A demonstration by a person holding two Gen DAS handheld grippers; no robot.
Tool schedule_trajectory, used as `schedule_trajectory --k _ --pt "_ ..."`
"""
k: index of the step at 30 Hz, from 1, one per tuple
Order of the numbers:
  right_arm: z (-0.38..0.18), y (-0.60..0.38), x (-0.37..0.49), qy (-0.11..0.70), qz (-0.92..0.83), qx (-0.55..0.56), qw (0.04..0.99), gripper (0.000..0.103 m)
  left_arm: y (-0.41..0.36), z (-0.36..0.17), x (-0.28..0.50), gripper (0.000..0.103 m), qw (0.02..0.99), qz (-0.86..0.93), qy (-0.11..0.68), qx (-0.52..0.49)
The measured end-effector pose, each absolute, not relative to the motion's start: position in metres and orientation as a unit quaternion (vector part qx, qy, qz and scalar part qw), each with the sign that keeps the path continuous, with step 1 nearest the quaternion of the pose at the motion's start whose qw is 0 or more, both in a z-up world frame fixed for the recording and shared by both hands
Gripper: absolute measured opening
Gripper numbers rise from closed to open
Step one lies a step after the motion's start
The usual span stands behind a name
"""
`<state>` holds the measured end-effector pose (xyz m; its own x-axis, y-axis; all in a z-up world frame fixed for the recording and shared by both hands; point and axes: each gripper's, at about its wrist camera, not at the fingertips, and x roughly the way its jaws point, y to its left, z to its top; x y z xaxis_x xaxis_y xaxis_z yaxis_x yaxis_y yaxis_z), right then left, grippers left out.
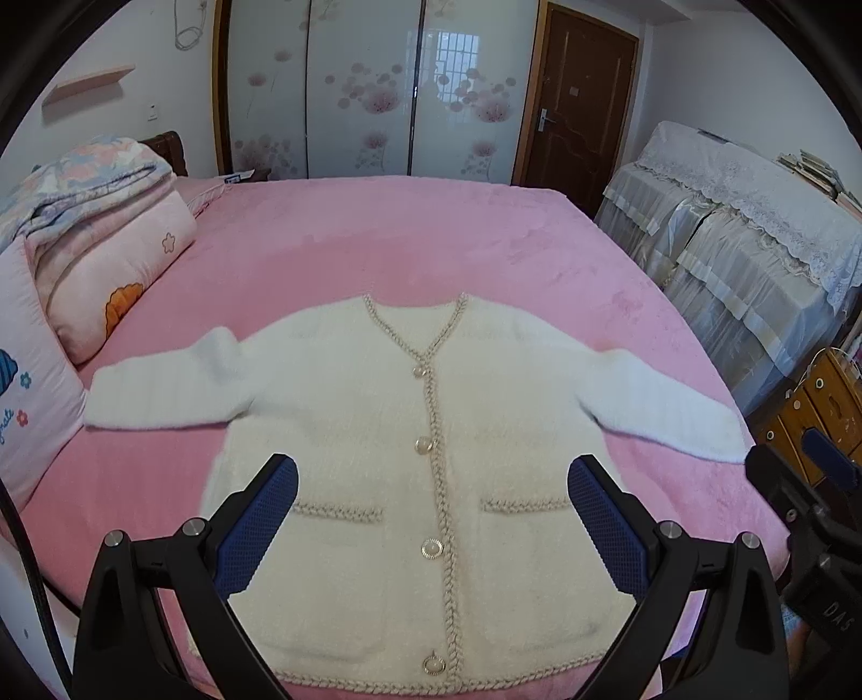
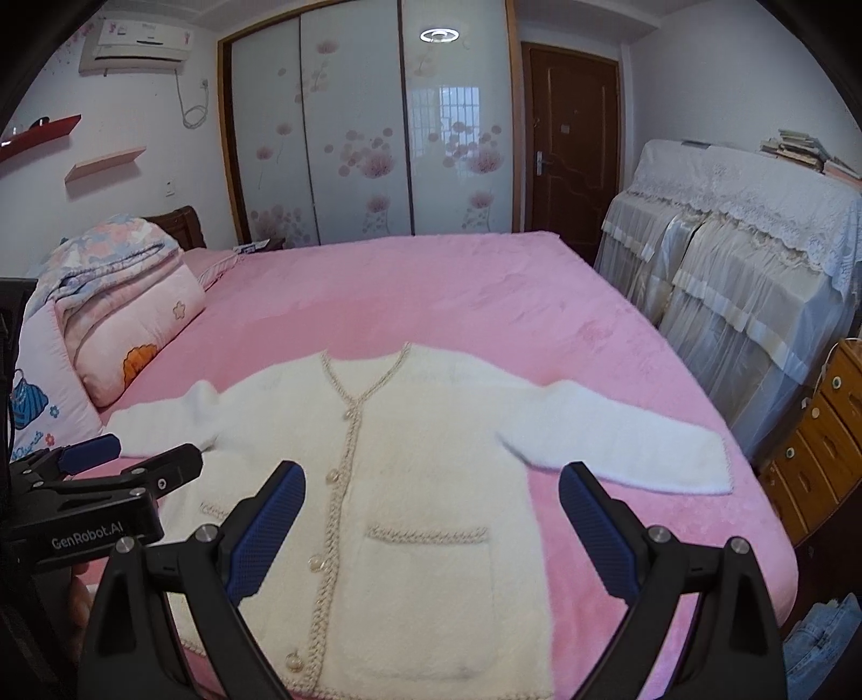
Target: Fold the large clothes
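Cardigan (image 1: 420,463) lay flat and buttoned on the bed (image 1: 377,231), sleeves toward 9 and 3 o'clock, we held left gripper (image 1: 431,517) and right gripper (image 2: 431,522) spread apart, empty.

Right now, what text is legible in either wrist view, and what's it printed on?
"GenRobot.AI": on the black body of the left tool, seen from the right wrist view.
"DAS": on the black body of the right tool, at the left wrist view's right edge; the letters run sideways.
Cursive lettering on the pink pillow: cut off, unreadable.
Brand mark on the air conditioner: too blurred.
Plate on the brown door: too small.
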<state>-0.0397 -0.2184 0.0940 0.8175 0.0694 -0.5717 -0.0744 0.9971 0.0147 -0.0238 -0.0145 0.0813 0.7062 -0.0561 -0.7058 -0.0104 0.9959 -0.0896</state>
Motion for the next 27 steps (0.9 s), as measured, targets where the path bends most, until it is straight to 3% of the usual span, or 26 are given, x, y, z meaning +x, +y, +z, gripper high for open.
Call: schedule_trajectory --k 6,13,20,27 --pt "0.111 -0.247 -0.03 0.248 0.014 0.004 0.969 0.096 -0.037 0.091 0.003 0.1 0.921 -0.048 0.384 -0.039" --pt "0.11 -0.295 -0.003 0.255 -0.011 0.022 0.967 0.096 -0.08 0.089 0.037 0.1 0.928 -0.064 0.368 0.008" --pt "0.078 -0.352 0.026 0.284 -0.052 0.038 0.957 0.096 -0.124 0.072 0.083 0.1 0.929 -0.054 0.366 0.02" --pt "0.017 -0.431 0.059 0.349 -0.084 0.135 0.923 0.096 -0.167 0.033 0.132 0.1 0.922 -0.058 0.381 0.024"
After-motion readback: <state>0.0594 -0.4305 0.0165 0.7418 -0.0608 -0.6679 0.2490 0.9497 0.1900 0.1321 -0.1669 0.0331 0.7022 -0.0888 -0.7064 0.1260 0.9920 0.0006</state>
